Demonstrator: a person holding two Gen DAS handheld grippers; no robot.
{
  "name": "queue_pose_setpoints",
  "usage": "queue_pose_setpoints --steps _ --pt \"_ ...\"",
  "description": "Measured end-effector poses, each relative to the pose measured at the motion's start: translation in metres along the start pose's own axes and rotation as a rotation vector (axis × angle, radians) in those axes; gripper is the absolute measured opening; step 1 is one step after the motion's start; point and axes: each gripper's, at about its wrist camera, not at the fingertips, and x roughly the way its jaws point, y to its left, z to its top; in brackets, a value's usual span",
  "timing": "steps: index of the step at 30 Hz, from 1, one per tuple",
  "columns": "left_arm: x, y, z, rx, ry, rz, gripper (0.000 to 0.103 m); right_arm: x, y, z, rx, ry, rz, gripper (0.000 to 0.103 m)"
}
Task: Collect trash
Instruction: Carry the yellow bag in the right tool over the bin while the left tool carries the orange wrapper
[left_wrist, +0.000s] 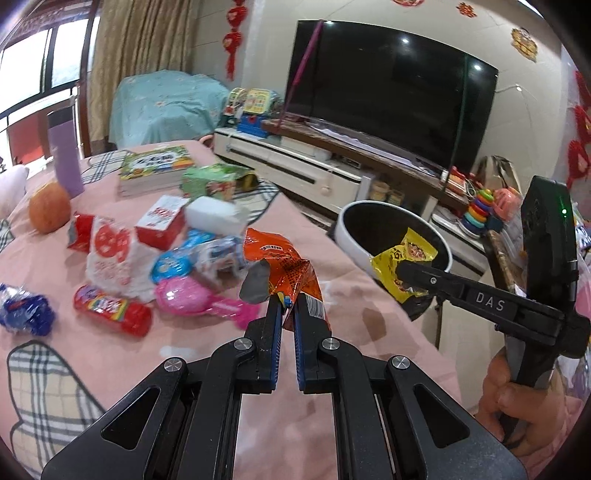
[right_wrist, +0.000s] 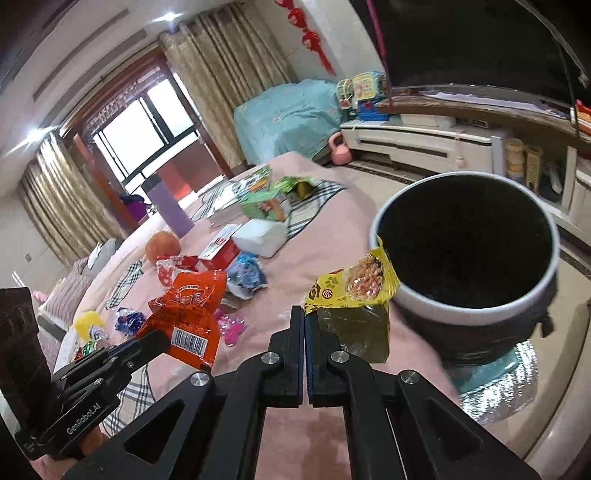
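My left gripper (left_wrist: 289, 301) is shut on an orange snack wrapper (left_wrist: 284, 266) and holds it above the pink tablecloth; it also shows in the right wrist view (right_wrist: 188, 310). My right gripper (right_wrist: 305, 314) is shut on a yellow snack wrapper (right_wrist: 354, 284) and holds it at the near rim of the white-rimmed trash bin (right_wrist: 465, 306). In the left wrist view the right gripper (left_wrist: 400, 271) holds the yellow wrapper (left_wrist: 402, 258) over the bin's rim (left_wrist: 347, 240). More wrappers (left_wrist: 110, 254) lie on the table.
On the pink-clothed table (left_wrist: 332, 295) lie a red candy tube (left_wrist: 110, 310), a pink toy (left_wrist: 192, 299), a red-white box (left_wrist: 162, 221), a white block (left_wrist: 214, 214), green packs (left_wrist: 210, 181), a book (left_wrist: 155, 170), an orange (left_wrist: 50, 212) and a purple bottle (left_wrist: 66, 158). A TV (left_wrist: 388, 92) stands behind.
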Motion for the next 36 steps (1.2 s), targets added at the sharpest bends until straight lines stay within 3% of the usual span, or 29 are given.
queue_pose_setpoints --steps 14,36 --pt "0.034 -0.044 0.026 0.069 0.013 -0.062 0.006 -0.019 -0.047 0.017 0.063 -0.044 -0.041 0.000" --pt "0.112 -0.108 0.069 0.135 0.087 -0.139 0.006 -0.010 -0.115 0.048 0.105 0.009 -0.065 0.005"
